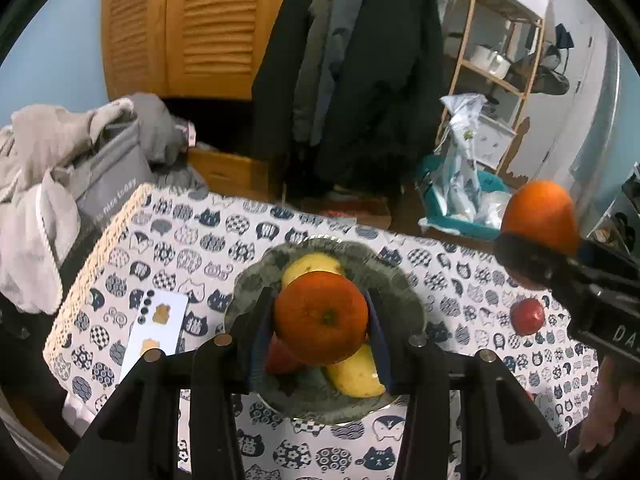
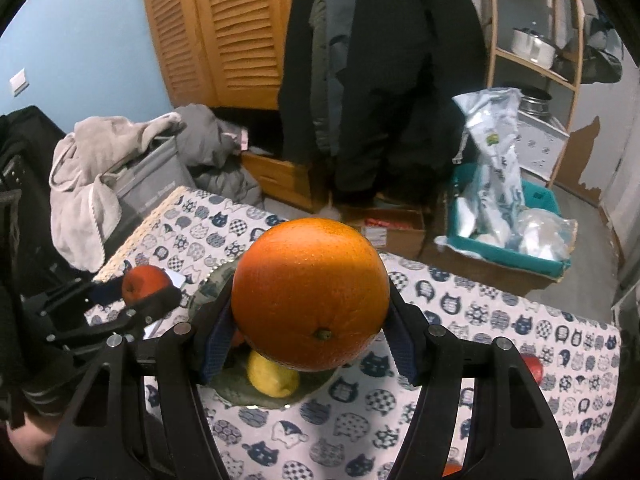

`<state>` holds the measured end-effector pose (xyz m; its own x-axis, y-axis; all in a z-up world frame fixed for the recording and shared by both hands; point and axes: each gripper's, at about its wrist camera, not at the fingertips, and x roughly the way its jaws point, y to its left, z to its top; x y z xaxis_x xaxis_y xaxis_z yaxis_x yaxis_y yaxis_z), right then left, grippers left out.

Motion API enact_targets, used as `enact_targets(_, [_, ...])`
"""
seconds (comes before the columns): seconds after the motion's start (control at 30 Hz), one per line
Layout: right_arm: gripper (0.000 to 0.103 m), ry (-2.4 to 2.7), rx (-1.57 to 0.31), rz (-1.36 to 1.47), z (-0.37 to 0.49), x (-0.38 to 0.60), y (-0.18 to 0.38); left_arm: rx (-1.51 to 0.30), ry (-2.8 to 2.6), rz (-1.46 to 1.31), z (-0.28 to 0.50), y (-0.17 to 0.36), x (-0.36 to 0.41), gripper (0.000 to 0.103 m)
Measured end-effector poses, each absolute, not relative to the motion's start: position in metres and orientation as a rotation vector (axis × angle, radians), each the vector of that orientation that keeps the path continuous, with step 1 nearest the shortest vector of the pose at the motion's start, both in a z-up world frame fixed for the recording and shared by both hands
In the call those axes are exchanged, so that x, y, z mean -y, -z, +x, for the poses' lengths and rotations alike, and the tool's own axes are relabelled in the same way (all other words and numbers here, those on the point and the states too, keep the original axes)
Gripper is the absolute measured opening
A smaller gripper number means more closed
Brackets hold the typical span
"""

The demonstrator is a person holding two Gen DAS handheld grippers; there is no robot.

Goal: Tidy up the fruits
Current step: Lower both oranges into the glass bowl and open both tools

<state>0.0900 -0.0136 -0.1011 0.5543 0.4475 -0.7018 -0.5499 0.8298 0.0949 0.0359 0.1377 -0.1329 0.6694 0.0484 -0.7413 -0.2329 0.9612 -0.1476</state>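
Fruits are split between both tongs and a plate. A darker orange point(image 1: 321, 317) is clamped in the left tongs point(image 1: 320, 320), held over the grey plate point(image 1: 404, 284). A larger bright orange point(image 2: 311, 295) is clamped in the right tongs point(image 2: 310, 304), also raised above the plate rim. Two yellow fruits are seen on the plate, one behind point(image 1: 312, 265) and one in front point(image 1: 356, 374) of the held orange, with a red fruit point(image 1: 280, 358) partly hidden beside them. A small red fruit point(image 1: 527, 316) is left on the cat-print surface point(image 1: 460, 280), right of the plate and apart from it. A white card point(image 1: 156, 328) lies on the surface left of the plate.
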Motion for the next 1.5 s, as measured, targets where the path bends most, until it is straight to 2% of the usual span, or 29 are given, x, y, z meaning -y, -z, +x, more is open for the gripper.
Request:
enact_targets(0.4, [0.066,-0.622,-0.920,-0.138,0.112,-0.021,0.159,-0.970,-0.175,-0.264,0.050,0.197,-0.153,0.045])
enact_targets(0.83, [0.066,-0.586,-1.057,-0.152,0.125,-0.024,0.217,-1.074,-0.163,-0.290,0.058,0.232,-0.151,0.045])
enact_targets(0.93, [0.066,-0.586,-1.069,-0.152,0.127,-0.024,0.223,-1.082,-0.163,-0.302,0.058,0.235,-0.153,0.050])
enact_targets(1.0, [0.066,-0.587,-1.076,-0.147,0.128,-0.025,0.225,-1.079,-0.166,-0.304,0.058,0.234,-0.154,0.061])
enact_targets(1.07, [0.066,-0.588,-1.084,-0.141,0.130,-0.025,0.227,-1.075,-0.173,-0.297,0.057,0.233,-0.154,0.065])
enact_targets(1.17, [0.066,-0.597,-1.097,-0.129,0.132,-0.027,0.229,-1.068,-0.184,-0.300,0.056,0.229,-0.159,0.065])
enact_targets(1.3, [0.066,-0.608,-1.105,-0.134,0.132,-0.035,0.233,-1.050,-0.231,-0.298,0.055,0.226,-0.169,0.071])
enact_targets(1.5, [0.067,-0.568,-1.140,-0.135,0.135,-0.035,0.244,-1.048,-0.287,-0.339,0.052,0.232,-0.191,0.072])
